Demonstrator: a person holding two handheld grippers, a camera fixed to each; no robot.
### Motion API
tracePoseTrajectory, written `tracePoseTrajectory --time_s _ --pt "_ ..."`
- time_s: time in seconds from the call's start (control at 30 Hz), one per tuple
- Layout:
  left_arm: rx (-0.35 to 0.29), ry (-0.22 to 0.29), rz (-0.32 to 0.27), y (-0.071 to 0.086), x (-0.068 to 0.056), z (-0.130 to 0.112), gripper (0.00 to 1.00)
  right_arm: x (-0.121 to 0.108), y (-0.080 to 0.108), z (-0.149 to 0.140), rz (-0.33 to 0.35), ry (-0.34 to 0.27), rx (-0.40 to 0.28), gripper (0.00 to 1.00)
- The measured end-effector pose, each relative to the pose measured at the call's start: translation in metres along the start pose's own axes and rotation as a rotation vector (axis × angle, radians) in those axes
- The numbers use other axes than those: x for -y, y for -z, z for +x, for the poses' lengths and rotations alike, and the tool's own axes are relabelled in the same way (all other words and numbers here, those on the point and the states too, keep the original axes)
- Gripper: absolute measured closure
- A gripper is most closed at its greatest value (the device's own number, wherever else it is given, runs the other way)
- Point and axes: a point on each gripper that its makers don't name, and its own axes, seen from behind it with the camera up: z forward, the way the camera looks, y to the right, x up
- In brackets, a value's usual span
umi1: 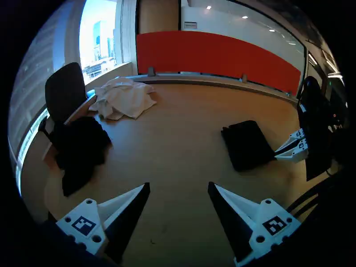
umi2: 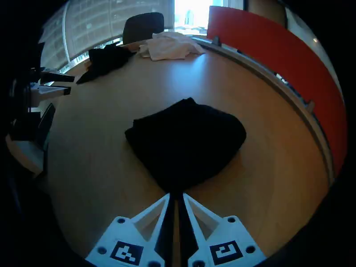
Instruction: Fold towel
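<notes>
Right gripper (umi2: 176,196): fingers drawn narrow, a thin slit between them; the tips meet the near edge of the towel, and I cannot tell whether any cloth is pinched

Left gripper (umi1: 178,190): fingers spread wide, holding nothing, above bare wood

Towel: black cloth towel folded into a thick rounded pad (umi2: 187,142), lying flat near the middle of the table, just ahead of the right gripper's tips; in the left gripper view it lies to the right, with the right gripper at its far side

Table: large light-brown wooden table with a curved edge (umi2: 271,151)

Other cloths: a crumpled white cloth heap (umi1: 122,98) at the far end of the table by the window; a crumpled black cloth heap (umi1: 80,149) near it, at the table's edge, well apart from the folded towel

Chair: black office chair (umi1: 64,91) behind the black heap

Backdrop: long red partition panel (umi1: 218,55) along the table's far rim
</notes>
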Motion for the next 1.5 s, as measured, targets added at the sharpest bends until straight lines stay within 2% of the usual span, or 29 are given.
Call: tracePoseTrajectory --time_s 0.2,0.47,0.9,1.1,1.5 --pt "-0.008 -0.003 -0.002 0.0 0.0 0.004 0.03 -0.007 0.011 0.028 -0.014 0.015 -0.053 0.95" --pt "-0.027 -0.008 -0.011 0.003 -0.003 0.012 0.03 -0.023 0.034 0.078 -0.048 0.054 -0.138 0.95" --pt "-0.045 -0.008 -0.018 0.007 -0.005 0.019 0.04 -0.041 0.068 0.145 -0.077 0.066 -0.25 0.95" --pt "-0.048 -0.012 -0.019 0.008 -0.005 0.021 0.03 -0.047 0.079 0.161 -0.084 0.062 -0.281 0.95" --pt "-0.055 -0.012 -0.022 0.008 -0.005 0.025 0.04 -0.056 0.092 0.163 -0.095 0.062 -0.286 0.95"
